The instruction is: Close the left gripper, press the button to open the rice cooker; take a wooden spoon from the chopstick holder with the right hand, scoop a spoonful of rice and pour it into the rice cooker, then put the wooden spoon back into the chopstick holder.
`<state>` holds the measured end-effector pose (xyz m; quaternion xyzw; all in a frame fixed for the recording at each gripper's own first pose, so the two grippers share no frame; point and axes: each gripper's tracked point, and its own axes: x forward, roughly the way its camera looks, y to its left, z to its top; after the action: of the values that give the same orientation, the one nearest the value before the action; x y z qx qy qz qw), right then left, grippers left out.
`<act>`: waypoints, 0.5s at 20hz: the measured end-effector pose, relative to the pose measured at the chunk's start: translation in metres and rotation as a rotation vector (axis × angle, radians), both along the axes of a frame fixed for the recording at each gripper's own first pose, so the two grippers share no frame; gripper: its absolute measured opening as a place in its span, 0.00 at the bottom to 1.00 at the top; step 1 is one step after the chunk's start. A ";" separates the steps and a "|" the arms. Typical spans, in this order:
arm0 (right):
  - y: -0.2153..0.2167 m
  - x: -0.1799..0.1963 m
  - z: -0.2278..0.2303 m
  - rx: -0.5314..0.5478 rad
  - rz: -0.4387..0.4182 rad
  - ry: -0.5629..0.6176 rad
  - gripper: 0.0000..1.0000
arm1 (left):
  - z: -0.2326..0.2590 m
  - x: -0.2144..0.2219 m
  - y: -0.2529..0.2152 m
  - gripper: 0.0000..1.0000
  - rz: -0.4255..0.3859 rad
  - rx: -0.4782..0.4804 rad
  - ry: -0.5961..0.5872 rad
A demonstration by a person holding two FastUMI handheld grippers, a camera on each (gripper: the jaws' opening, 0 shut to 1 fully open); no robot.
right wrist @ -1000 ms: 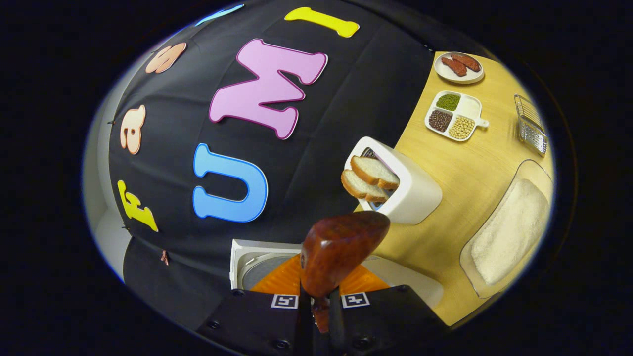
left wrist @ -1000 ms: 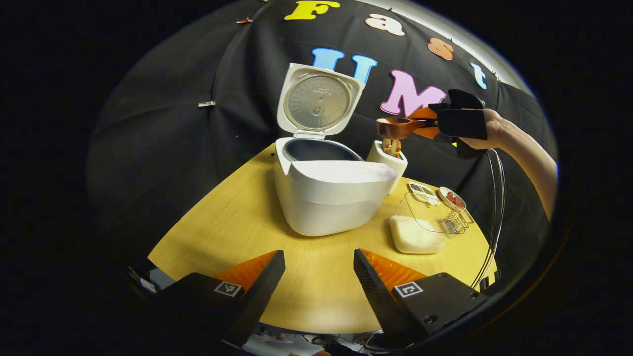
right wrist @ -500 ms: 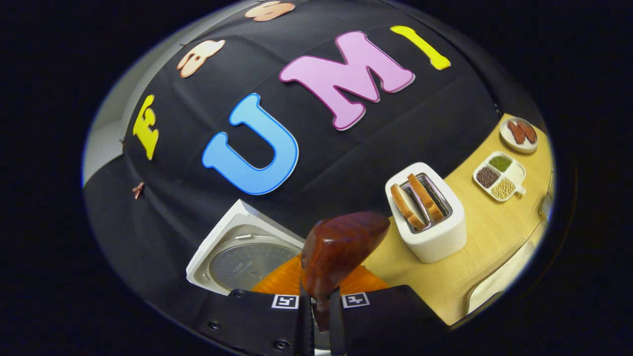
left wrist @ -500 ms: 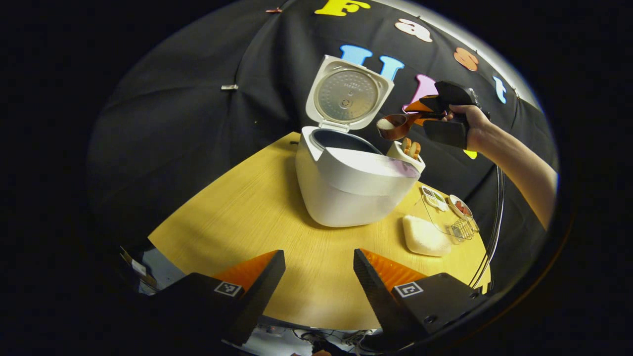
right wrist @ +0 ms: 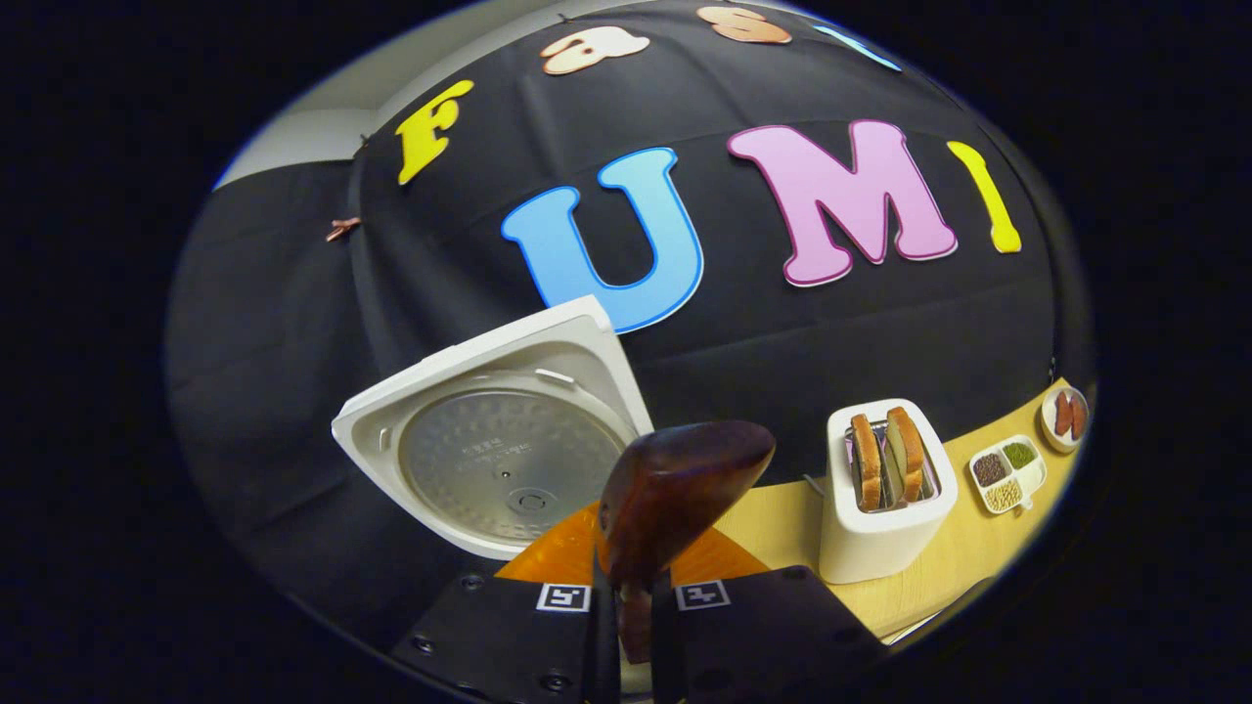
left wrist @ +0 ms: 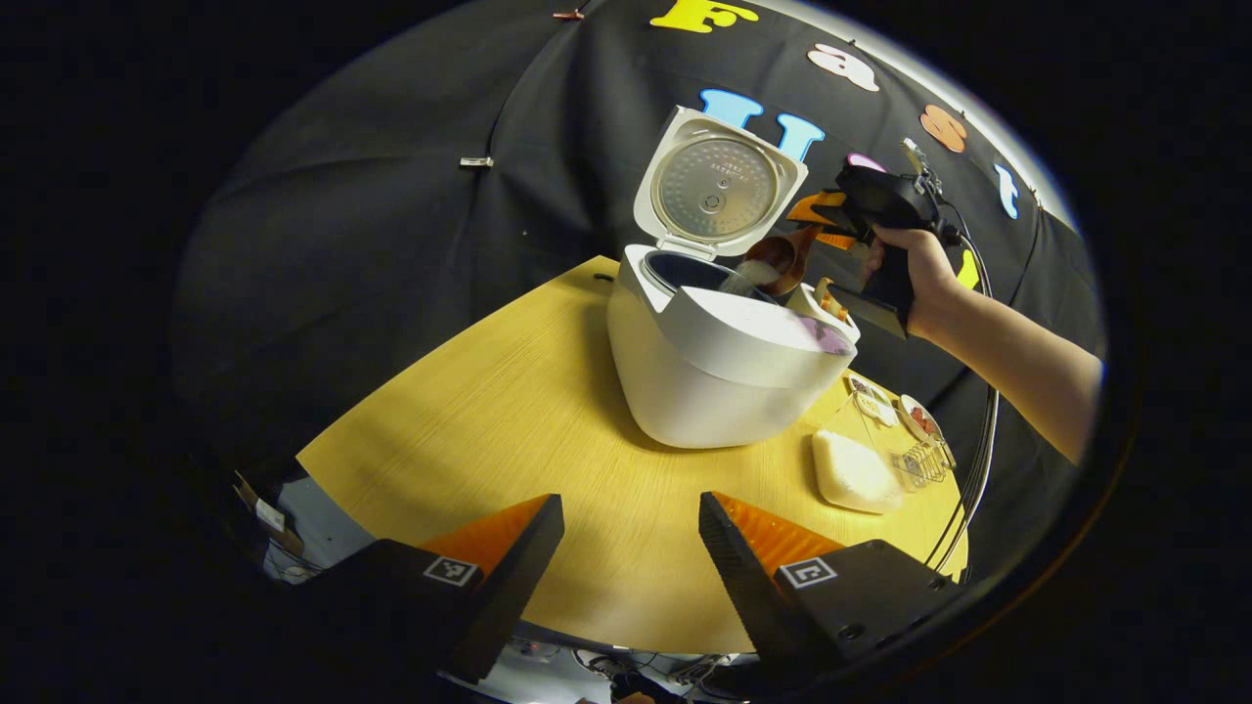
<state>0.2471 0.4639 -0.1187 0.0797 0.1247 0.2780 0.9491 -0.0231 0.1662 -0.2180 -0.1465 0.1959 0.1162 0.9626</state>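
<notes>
The white rice cooker (left wrist: 724, 372) stands on the yellow table (left wrist: 509, 411) with its lid (left wrist: 719, 186) swung up. Over the dark inner pot a brown wooden spoon (left wrist: 780, 256) is tipped down, and white rice (left wrist: 745, 280) slides off it into the pot. My right gripper (left wrist: 820, 217), held by a hand, is shut on the spoon's handle. In the right gripper view the back of the spoon's bowl (right wrist: 675, 484) rises from the right gripper (right wrist: 626, 611), with the lid (right wrist: 499, 455) behind it. My left gripper (left wrist: 631, 548) hangs open near the table's front edge, holding nothing.
A white toaster (right wrist: 885, 499) with two bread slices stands right of the cooker. A clear tub of rice (left wrist: 856, 471), a wire rack (left wrist: 924, 460), a divided dish of beans (right wrist: 1007, 471) and a small plate of sausages (right wrist: 1064, 416) sit at the table's right end.
The right gripper carried the spoon left from above the toaster to over the pot and tipped it; rice now falls out. The left gripper stayed open while its view drifted leftward.
</notes>
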 end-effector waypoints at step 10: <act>0.032 -0.041 -0.017 -0.239 0.227 -0.210 0.16 | -0.010 0.002 -0.006 0.96 -0.018 0.002 0.014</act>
<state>0.2061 0.4961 -0.1361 -0.0777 0.0655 0.3730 0.9223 -0.0211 0.1599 -0.2282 -0.1430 0.2037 0.1085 0.9624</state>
